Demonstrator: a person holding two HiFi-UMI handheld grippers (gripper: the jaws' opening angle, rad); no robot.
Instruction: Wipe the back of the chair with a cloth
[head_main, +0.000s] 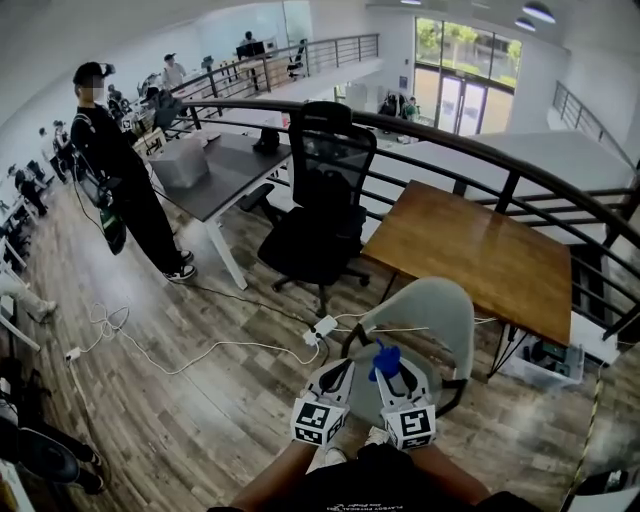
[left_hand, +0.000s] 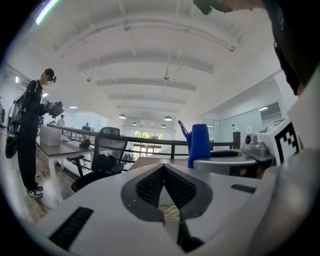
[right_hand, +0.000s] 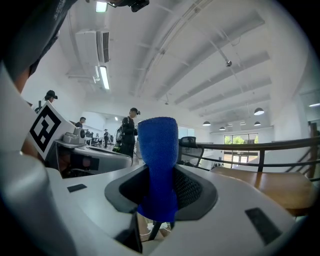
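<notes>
Right gripper (right_hand: 160, 192) clamps the blue cloth (right_hand: 157, 150), left gripper (left_hand: 164, 187) is closed and empty, and we judge wiping not yet begun: next we press the cloth onto the back of the grey chair (head_main: 440, 310) below.

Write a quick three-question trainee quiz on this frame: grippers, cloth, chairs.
1. True or false: the left gripper is shut on the blue cloth.
2. Farther off than the grey chair stands: A) a black office chair B) a red sofa C) a stepladder
3. Fill in: the right gripper is shut on the ____.
Key: 1 false, its jaws are together with nothing between them. 2 A. 3 blue cloth.
</notes>
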